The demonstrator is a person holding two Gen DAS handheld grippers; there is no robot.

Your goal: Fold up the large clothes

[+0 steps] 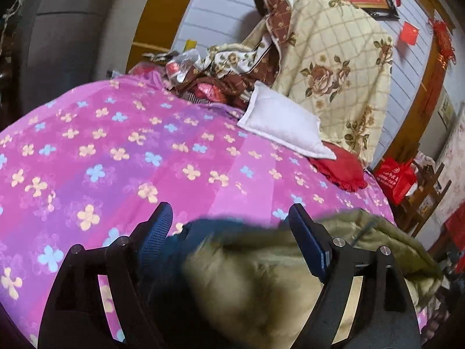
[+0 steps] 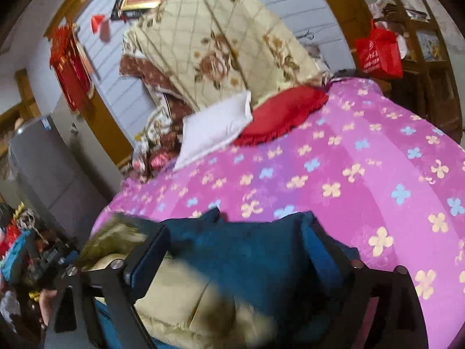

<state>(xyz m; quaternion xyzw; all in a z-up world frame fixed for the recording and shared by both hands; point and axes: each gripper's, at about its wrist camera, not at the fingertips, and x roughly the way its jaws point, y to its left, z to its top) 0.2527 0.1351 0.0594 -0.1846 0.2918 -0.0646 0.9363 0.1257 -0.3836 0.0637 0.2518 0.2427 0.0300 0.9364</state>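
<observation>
Left gripper (image 1: 232,226) spread wide, pads clear of the cloth, nothing gripped. Right gripper (image 2: 238,241) likewise wide open, holding nothing. Between and beneath both sets of fingers: a blue and tan jacket (image 2: 226,264), bunched and blurred, at the near edge of the pink flowered bedspread (image 1: 122,145). Far side: a white pillow (image 1: 279,122) overlapping a red cushion (image 1: 340,171), a beige floral quilt (image 1: 334,58) heaped behind.

Both tongs angled downward: left tongs (image 1: 229,224) stood wide open, right tongs (image 2: 235,241) likewise, gripping nothing.
</observation>
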